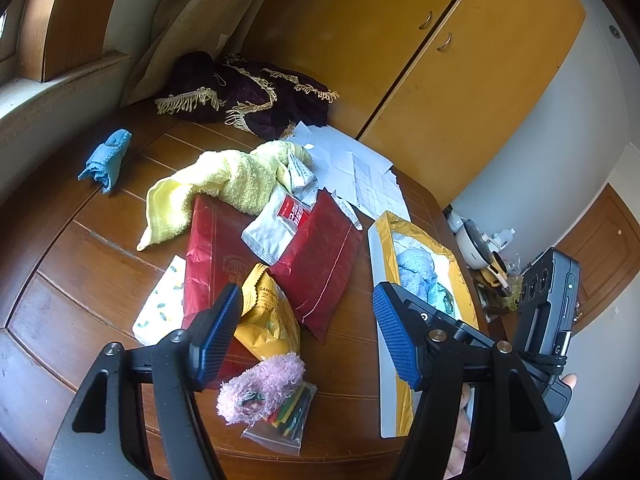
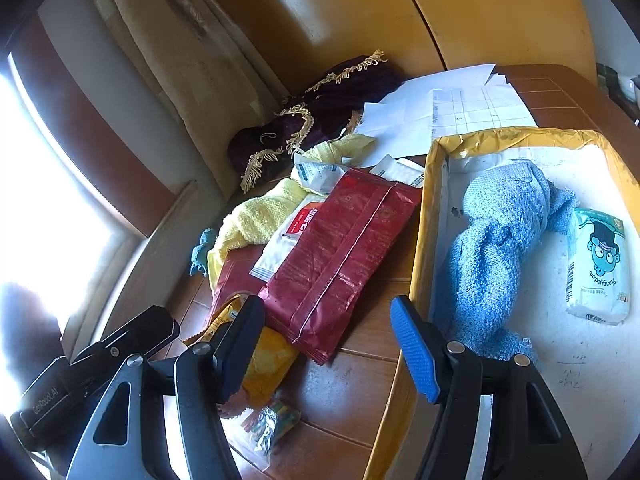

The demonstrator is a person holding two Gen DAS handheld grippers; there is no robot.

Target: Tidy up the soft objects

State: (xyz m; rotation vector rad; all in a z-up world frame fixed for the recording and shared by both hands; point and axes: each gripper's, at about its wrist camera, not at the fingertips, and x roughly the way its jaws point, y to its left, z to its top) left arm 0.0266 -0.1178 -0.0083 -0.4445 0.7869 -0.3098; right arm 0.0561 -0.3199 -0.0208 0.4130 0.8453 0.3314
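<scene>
Both wrist views are looking down, close, across the wooden table (image 1: 100, 264); sharing the red packet (image 1: 320, 264) (image 2: 340, 256).

Glossy red foil packet (image 2: 340, 256), fluffy yellow terry towel (image 1: 224, 184), scuffed wooden table (image 1: 80, 272), ribbed blue tool pads (image 1: 396, 332)

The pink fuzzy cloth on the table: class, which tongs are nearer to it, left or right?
Left. The left tongs hang open right over the pink fuzzy cloth; the right tongs sit further off, by the yellow-rimmed box.
</scene>
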